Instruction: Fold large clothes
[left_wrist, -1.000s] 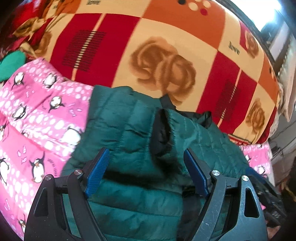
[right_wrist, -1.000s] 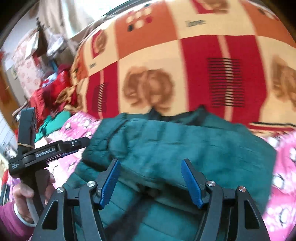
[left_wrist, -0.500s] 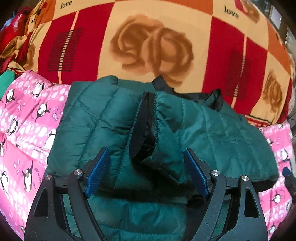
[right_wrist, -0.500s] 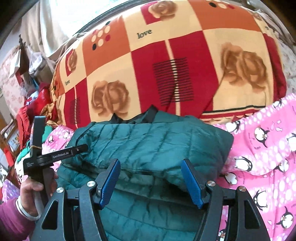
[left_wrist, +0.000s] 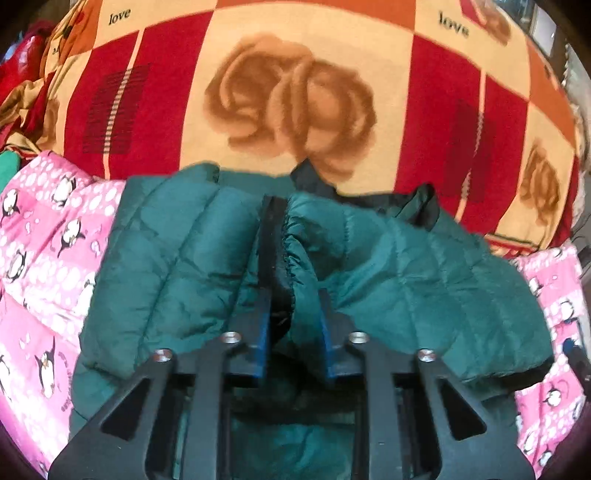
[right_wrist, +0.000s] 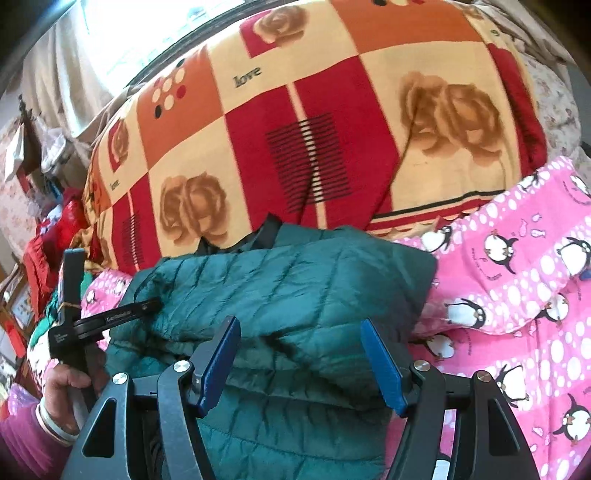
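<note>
A dark green quilted puffer jacket lies partly folded on a pink penguin blanket. My left gripper is shut on the jacket's sleeve cuff, whose black lining shows between the blue pads. In the right wrist view the jacket lies under my right gripper, which is open just above its folded edge and holds nothing. The left gripper shows there at the jacket's left side, held by a hand.
A red, orange and cream rose-patterned blanket is heaped behind the jacket. The pink penguin blanket spreads to the right. Red and green clothes pile at the far left, by a curtain and window.
My left gripper has closed on the sleeve cuff; it was open half a second ago. The right gripper has swung right and stays open over the jacket.
</note>
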